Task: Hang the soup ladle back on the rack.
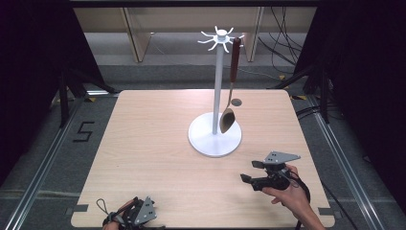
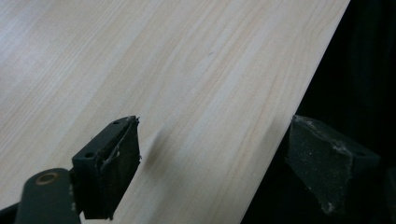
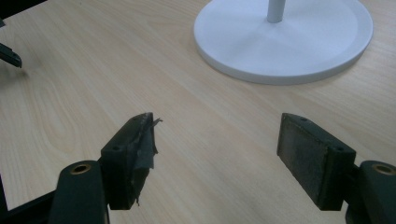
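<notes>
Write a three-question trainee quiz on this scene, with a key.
1. True or false: the spoon lies flat on the table.
2. Which gripper is nearer the white stand: A) left gripper B) right gripper?
3. Fill in: both grippers' jaws are ____.

Key:
1. False; it hangs from a hook at the stand's top, bowl down.
2. B.
3. Open, holding nothing.

A pale wood-grain surface (image 1: 158, 158) with rounded corners is carrying a white hook stand, whose round base (image 1: 206, 139) is sitting right of centre. A small grey disc (image 1: 236, 102) is lying just behind it, toward the far edge.
</notes>
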The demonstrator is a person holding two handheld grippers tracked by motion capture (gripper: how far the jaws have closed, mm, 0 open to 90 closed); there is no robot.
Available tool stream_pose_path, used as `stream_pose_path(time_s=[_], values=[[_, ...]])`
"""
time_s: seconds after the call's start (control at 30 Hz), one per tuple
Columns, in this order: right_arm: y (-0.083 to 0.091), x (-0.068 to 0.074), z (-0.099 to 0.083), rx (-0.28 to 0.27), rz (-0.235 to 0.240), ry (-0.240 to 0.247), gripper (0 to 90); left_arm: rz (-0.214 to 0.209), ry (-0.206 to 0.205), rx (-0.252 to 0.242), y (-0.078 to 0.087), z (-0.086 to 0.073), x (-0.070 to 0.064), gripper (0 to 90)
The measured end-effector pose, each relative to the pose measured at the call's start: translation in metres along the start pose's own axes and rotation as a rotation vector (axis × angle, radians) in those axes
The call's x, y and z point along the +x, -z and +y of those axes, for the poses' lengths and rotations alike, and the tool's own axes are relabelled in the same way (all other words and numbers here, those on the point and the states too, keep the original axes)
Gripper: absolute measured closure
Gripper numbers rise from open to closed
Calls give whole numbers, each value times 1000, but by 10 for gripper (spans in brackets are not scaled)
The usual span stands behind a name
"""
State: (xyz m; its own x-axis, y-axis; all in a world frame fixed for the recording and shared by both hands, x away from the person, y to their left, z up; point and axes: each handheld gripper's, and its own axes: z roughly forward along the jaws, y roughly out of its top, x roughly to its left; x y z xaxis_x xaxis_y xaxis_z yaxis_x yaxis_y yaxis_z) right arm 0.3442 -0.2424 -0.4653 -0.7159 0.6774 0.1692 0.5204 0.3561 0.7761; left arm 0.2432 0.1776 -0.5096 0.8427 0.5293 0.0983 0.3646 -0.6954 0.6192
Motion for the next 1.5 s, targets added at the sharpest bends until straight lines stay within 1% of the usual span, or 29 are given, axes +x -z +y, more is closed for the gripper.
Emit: stream_pose_path(time_s=[0.03,0.07,0.13,0.23,0.27,0.3,0.47,0.5,0.53,0.57,0.6,0.67,0.7,0.73,0.8,0.83,0.87,0.9,0.97,1.0,1.03,1.07,1.17,1.2,1.23,1.27,1.33,1.37,1.5], values=[[0,-3,0,-13,-12,51,285,0,-1,0,0,0,0,166],[0,1,-1,-13,-5,4,285,-1,3,-5,-1,0,0,166],[1,1,-2,-16,-3,7,285,-1,1,-3,-1,0,0,166],[2,-1,-2,-20,4,38,275,1,-6,-1,0,0,0,166],[2,0,-2,-22,-2,10,269,1,-4,-1,0,0,0,166],[2,-1,-3,-18,28,-7,268,-1,-2,-3,0,0,0,166],[3,-1,-8,-12,5,-12,261,2,-4,-1,0,0,0,166],[3,-1,-8,-12,5,-12,261,0,-2,-2,0,0,0,166],[3,1,-11,-2,26,-33,259,2,-3,-1,0,0,0,166],[2,-1,-12,-17,19,9,255,2,-5,0,0,0,0,166],[2,2,-14,-5,24,-37,252,2,-4,-1,0,0,0,166],[4,3,-15,-1,20,-30,248,2,-5,0,0,0,0,166],[2,1,-17,-9,34,-11,243,2,-5,0,0,0,0,166],[4,2,-18,-1,19,-24,241,2,-6,1,0,0,0,166],[4,3,-20,2,29,-28,230,1,-5,0,0,0,0,166],[6,7,-21,10,21,-64,214,0,-3,-1,0,0,0,165],[6,7,-21,10,21,-64,214,0,-3,-1,0,0,0,165],[5,4,-23,11,16,-36,202,0,-2,-2,0,0,0,165],[6,5,-26,8,9,-49,190,-1,-3,0,0,0,0,166],[6,5,-27,26,17,-57,186,0,-2,-2,0,0,0,166],[7,7,-28,37,-1,-70,190,0,-2,-2,0,0,0,166],[7,6,-29,31,-16,-50,193,1,-2,-2,0,0,0,166],[7,8,-32,39,7,-75,194,0,-5,0,0,0,0,166],[7,6,-32,42,17,-49,194,1,-3,-1,0,0,0,166],[8,10,-34,48,18,-80,194,-5,-5,-3,0,0,1,166],[8,11,-35,53,25,-83,196,-5,0,-3,0,0,1,166],[9,11,-36,54,13,-73,197,-6,2,-4,-1,0,1,165],[8,9,-36,51,15,-39,197,-7,2,-5,-1,0,1,166],[8,10,-38,50,2,-54,199,-4,-3,-3,0,0,1,166]])
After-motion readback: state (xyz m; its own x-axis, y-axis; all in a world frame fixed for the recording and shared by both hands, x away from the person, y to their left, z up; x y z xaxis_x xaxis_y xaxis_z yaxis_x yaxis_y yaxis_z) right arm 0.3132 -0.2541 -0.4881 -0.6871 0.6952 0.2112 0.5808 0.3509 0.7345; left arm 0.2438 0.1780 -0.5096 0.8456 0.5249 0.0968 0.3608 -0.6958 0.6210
